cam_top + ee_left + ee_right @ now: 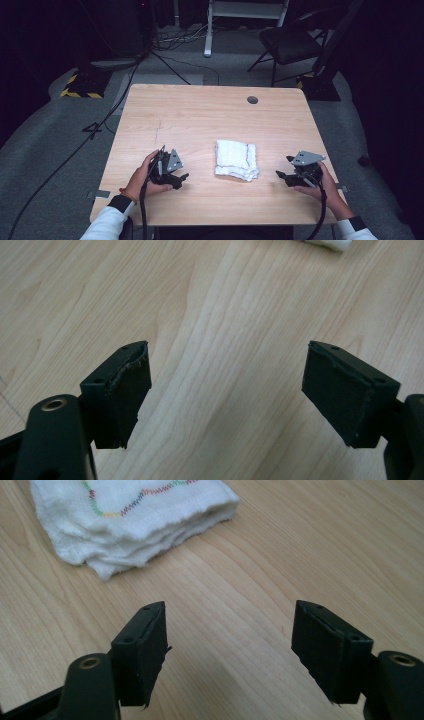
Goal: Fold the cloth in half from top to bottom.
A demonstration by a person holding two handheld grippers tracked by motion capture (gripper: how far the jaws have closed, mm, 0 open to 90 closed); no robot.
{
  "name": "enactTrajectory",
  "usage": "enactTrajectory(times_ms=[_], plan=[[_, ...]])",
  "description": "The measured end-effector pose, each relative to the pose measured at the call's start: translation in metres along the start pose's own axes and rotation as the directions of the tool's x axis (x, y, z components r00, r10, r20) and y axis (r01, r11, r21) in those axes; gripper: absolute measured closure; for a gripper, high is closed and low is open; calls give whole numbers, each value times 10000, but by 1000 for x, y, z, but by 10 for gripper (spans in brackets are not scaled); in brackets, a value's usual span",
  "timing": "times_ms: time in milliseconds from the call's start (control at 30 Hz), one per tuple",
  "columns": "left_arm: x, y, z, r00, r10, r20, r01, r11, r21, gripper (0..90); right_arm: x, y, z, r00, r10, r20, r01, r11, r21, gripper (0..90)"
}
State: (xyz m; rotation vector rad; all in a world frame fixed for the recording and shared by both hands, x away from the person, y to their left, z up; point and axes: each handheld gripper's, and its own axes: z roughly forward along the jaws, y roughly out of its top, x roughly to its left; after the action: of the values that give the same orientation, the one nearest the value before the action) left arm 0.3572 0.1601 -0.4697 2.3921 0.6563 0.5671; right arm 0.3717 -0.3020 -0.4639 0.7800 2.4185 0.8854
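A folded white towel with a coloured zigzag stitch lies on the wooden table, between the two hands. In the right gripper view the towel sits ahead and to the left of the jaws. My left gripper rests on the table left of the towel, open, and its own view shows the gripper with bare wood between the jaws. My right gripper rests right of the towel, pointing toward it, also open and empty. A corner of the towel peeks in at the top of the left gripper view.
A grey cable hole sits near the table's far edge. Behind the table stand a black folding chair and a white stand, with cables on the grey floor. Metal brackets stick out at the table's sides.
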Motion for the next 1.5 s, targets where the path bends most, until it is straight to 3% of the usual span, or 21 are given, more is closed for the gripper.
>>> enactTrajectory(times_ms=[433, 533, 733, 967, 1133, 1300, 1400, 1500], plan=[[1, -27, -8, 9990, -227, -392, 244, 9988, 414, 198, -13, -35, -13, 9966, 711, 416, -722, 9970, 276, 306], [4, -33, -11, 9979, -612, -214, 620, 9974, 366, 196, -16, -43, -17, 9942, 961, 483, -971, 9951, 201, 296], [12, -45, -17, 9931, -1163, -122, 1166, 9928, 280, 194, -21, -55, -27, 9877, 1396, 705, -1405, 9901, 79, 261], [16, -60, -19, 9917, -1252, -289, 1266, 9904, 553, 192, -25, -72, -34, 9758, 2004, 874, -2011, 9796, -7, 252], [23, -79, -24, 9756, -2185, 210, 2181, 9757, 197, 192, -28, -88, -37, 9634, 2519, 920, -2526, 9676, -40, 250], [28, -95, -28, 9483, -3125, 558, 3137, 9494, -137, 187, -31, -102, -39, 9462, 3134, 801, -3124, 9496, -249, 242], [28, -97, -28, 9490, -3104, 544, 3121, 9497, -245, 188, -31, -105, -39, 9342, 3462, 859, -3441, 9382, -381, 234], [28, -97, -28, 9491, -3104, 532, 3119, 9499, -214, 187, -32, -105, -38, 9308, 3570, 783, -3548, 9341, -400, 230]])
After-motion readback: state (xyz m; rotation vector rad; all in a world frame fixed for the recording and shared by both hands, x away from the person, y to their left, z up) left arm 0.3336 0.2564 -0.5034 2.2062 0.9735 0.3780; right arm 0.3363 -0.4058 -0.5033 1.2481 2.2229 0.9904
